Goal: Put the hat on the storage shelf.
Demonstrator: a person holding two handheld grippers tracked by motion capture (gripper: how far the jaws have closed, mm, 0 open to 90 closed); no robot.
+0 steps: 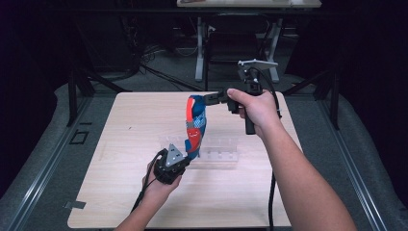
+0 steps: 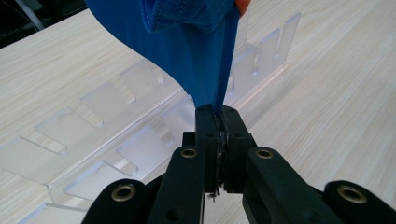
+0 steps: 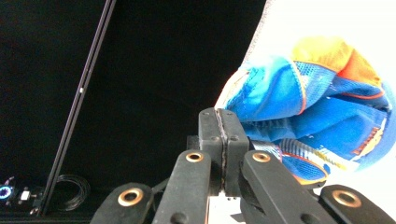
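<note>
High view: sock (image 1: pixel 195 126) is held taut between clamped left gripper (image 1: pixel 181 155) below and clamped right gripper (image 1: pixel 208 99) above, over rack (image 1: pixel 219 150), probably for stretching.

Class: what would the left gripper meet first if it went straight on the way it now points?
The left gripper is shut on the blue cloth, so cloth comes first. Beyond it, the clear plastic rack on the table probably lies next, though depth is hard to judge.
</note>
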